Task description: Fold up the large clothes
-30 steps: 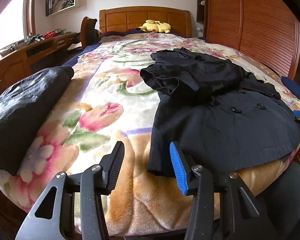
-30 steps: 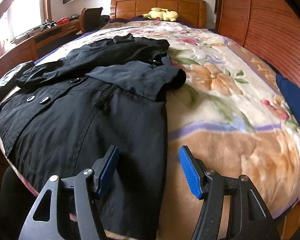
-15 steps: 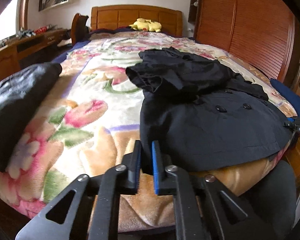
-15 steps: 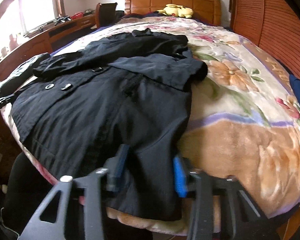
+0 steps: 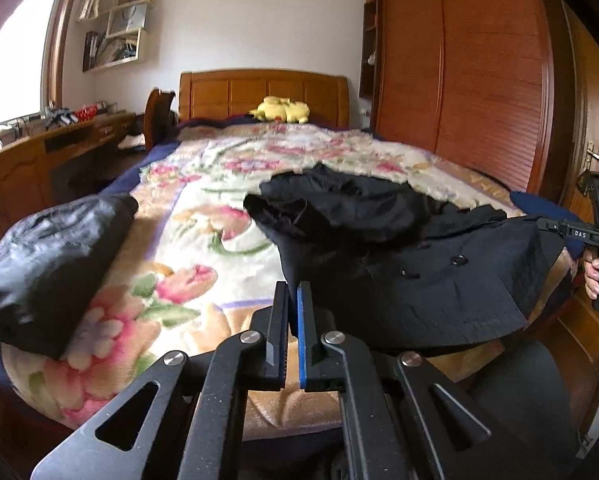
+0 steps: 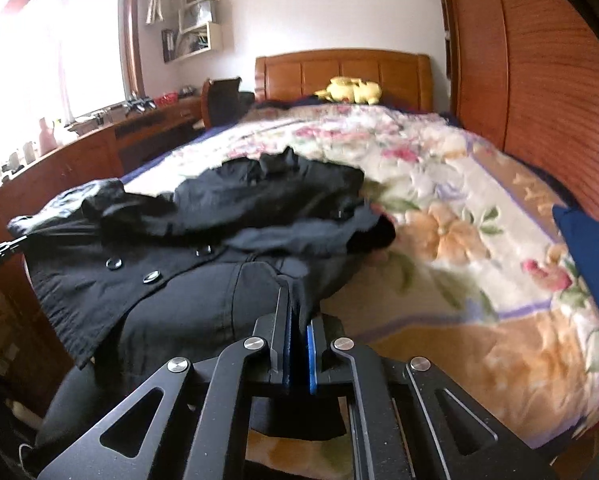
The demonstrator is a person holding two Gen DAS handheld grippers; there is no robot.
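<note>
A: Two tools, both clamped on the coat's point(image 6: 203, 296) hem corners: left tool point(image 5: 293, 320) at one corner, right tool point(image 6: 299, 336) at the other, jaws having just closed with cloth between them.

B: Where's the coat?

A: On the bed point(image 5: 203, 240), hem raised at the foot edge, collar end flat.

B: Risks?

A: Thin pinches could slip, I think; the sleeves may bunch under a fold.

B: Room?

A: Bare blanket beyond the collar; a dark bundle point(image 5: 47, 252) lies left, well apart.

Coat point(image 5: 399, 264) on bed point(image 5: 203, 240) — bundle point(image 5: 47, 256) to its left
</note>
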